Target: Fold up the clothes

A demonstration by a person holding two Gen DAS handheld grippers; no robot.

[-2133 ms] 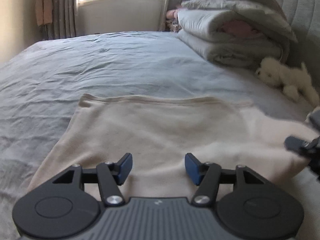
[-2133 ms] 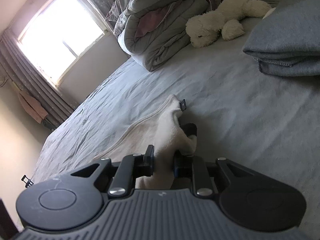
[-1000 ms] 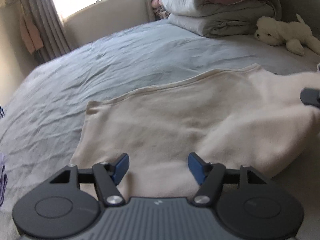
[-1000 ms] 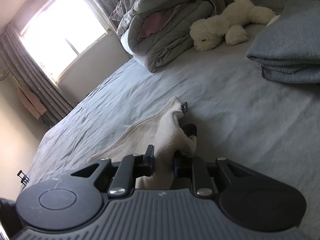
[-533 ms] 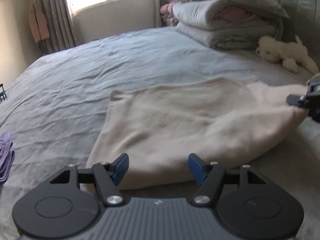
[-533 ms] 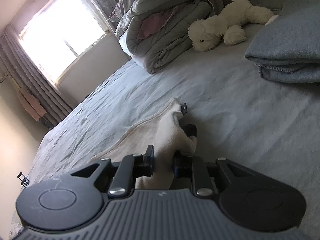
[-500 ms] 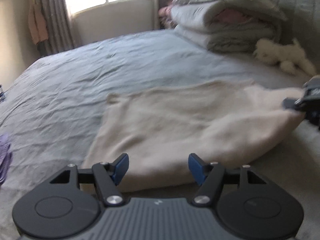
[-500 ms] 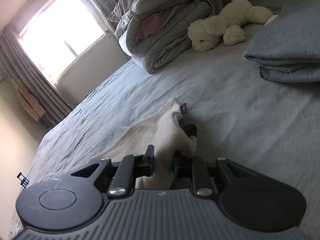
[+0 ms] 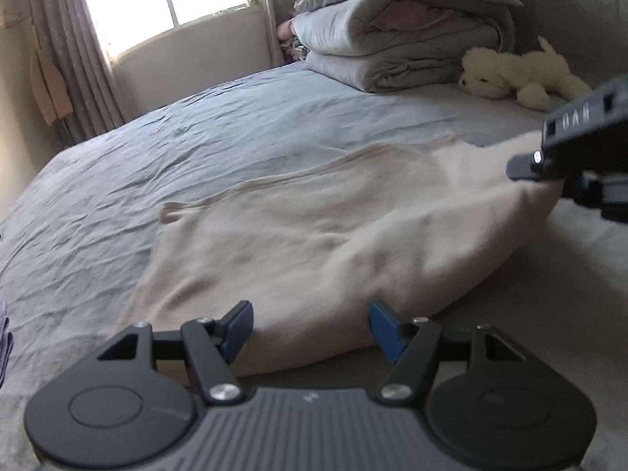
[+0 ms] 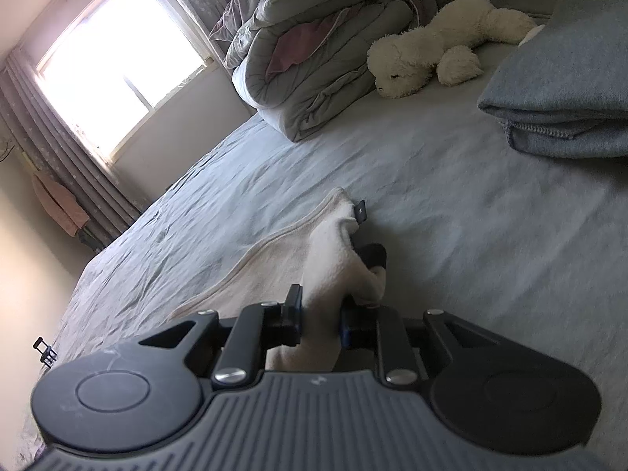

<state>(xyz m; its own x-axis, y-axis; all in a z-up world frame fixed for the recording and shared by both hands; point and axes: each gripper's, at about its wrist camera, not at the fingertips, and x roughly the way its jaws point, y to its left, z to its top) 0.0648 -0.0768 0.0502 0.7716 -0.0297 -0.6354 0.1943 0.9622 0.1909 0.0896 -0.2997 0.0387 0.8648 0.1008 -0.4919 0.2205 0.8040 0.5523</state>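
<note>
Your left gripper (image 9: 310, 327) has backed off the cream garment (image 9: 333, 235) to its near edge, and your right gripper (image 9: 565, 165) now sits much closer, looming large at right.

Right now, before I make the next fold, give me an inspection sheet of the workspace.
Surface: bed sheet, wrinkled.
Job's things: cream garment spread flat, one end lifted.
Clutter: plush toy, folded duvet, folded grey blanket.
Grippers: left gripper open at the garment's near edge; right gripper shut on the garment.
Cables: nothing seen.
Surroundings: window, curtains.
</note>
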